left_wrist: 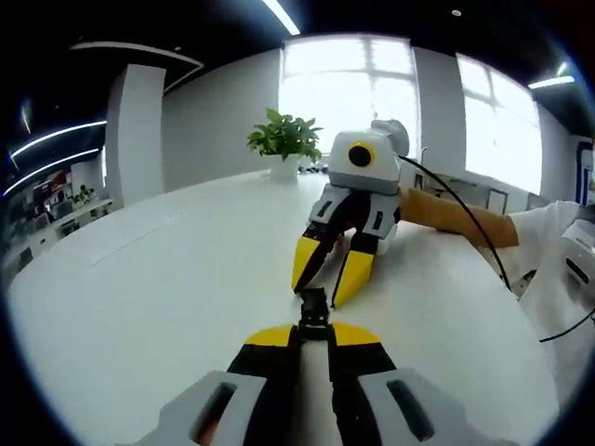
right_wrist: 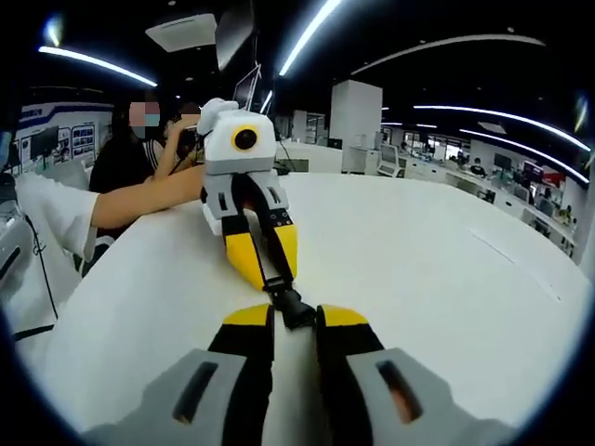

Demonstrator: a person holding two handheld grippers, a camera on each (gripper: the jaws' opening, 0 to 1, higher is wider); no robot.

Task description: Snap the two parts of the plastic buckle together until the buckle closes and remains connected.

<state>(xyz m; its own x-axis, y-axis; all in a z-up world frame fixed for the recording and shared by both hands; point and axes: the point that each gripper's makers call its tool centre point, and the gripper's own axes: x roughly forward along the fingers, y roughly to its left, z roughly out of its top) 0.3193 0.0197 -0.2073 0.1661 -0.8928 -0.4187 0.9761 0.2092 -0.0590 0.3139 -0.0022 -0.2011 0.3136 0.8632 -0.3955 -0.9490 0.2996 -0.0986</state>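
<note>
The black plastic buckle [left_wrist: 314, 311] lies just above the white table [left_wrist: 158, 288], caught between both pairs of yellow-tipped jaws, which meet tip to tip. My left gripper [left_wrist: 314, 331] is shut on its near part. The right gripper [left_wrist: 321, 292] comes down from above onto the far part. In the right gripper view the buckle [right_wrist: 291, 306] sits between my right gripper's [right_wrist: 296, 317] tips, and a black strap [right_wrist: 271, 251] runs up between the left gripper's [right_wrist: 270, 279] fingers. Whether the two parts are latched is hidden.
A potted plant [left_wrist: 285, 139] stands at the table's far side. A person's forearm [left_wrist: 456, 216] and white sleeve [left_wrist: 558, 269] reach in from the right, with a black cable [left_wrist: 474, 228]. Seated people [right_wrist: 139, 139] are at the table's edge [right_wrist: 65, 307].
</note>
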